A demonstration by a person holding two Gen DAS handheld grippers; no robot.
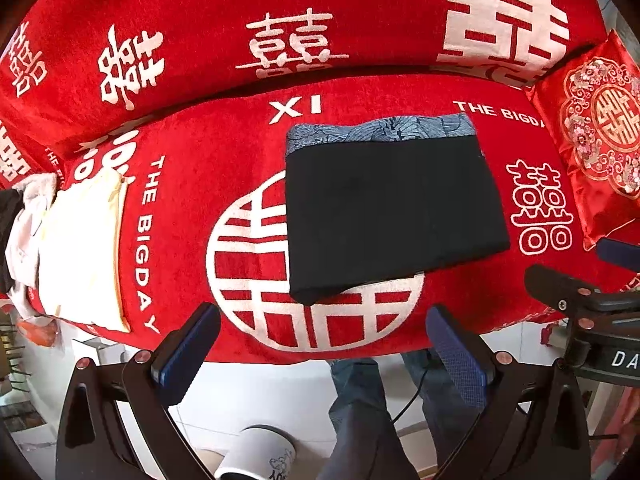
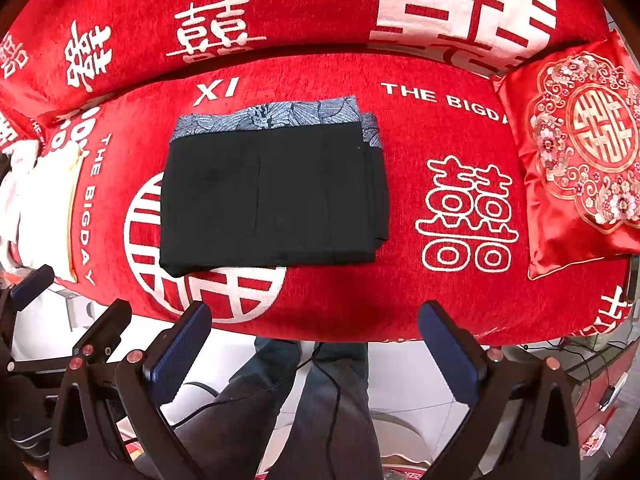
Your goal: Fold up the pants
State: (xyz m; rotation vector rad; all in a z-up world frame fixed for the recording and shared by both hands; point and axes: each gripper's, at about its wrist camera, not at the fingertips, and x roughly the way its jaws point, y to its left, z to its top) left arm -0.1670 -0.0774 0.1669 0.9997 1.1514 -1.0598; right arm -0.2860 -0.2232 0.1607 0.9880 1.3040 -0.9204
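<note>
The black pants (image 1: 392, 212) lie folded into a compact rectangle on the red sofa seat (image 1: 460, 292), with a blue-grey patterned lining showing along their far edge. In the right wrist view the pants (image 2: 272, 196) sit left of centre. My left gripper (image 1: 324, 344) hangs open near the seat's front edge, short of the pants, with nothing between its blue pads. My right gripper (image 2: 314, 340) is also open and empty, held back from the seat edge. The right gripper's body (image 1: 592, 308) shows at the right of the left wrist view.
A red embroidered cushion (image 2: 580, 160) rests at the seat's right end. White and cream fabric (image 1: 80, 248) lies piled at the left end. The red backrest (image 2: 280, 8) rises behind. Below are a person's legs in jeans (image 2: 304, 412), a cable, and a white cup (image 1: 256, 456) on the floor.
</note>
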